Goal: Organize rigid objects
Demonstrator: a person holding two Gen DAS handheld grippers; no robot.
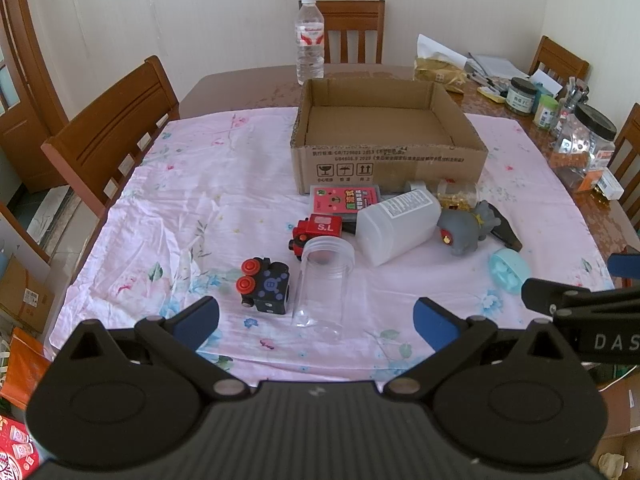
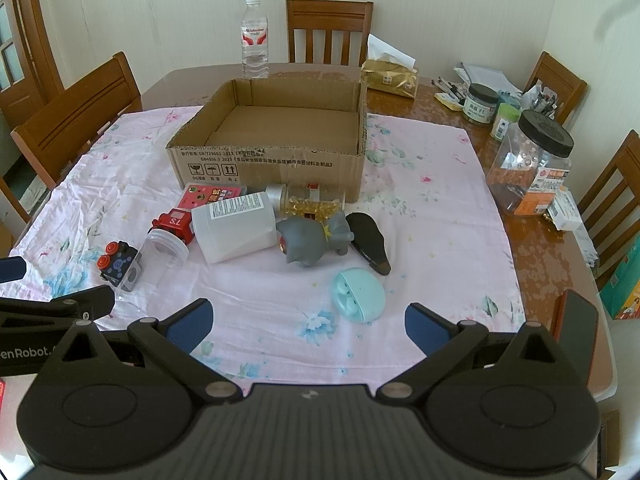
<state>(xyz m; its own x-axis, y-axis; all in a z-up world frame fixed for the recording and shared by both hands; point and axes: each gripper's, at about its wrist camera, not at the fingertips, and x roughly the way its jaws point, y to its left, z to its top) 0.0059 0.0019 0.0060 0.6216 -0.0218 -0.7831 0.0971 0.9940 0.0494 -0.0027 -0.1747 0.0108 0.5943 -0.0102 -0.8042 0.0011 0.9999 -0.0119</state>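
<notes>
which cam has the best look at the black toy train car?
Left wrist: the black toy train car sits close, unobstructed, red wheels and blue emblem clear. Right wrist shows it small at the left edge, pressed against the clear jar.

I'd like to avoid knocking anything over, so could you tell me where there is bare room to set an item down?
The cardboard box is bare inside. Cloth left of the black toy train toward the chair is free, as is cloth right of the teal case. The cluster around the white bottle before the box is crowded.

Cream wall [image 1: 200, 12] fills the upper frame; wooden chairs [image 1: 112, 120] ring a brown table [image 1: 240, 88]; a wooden door [image 1: 16, 80] stands far left.
</notes>
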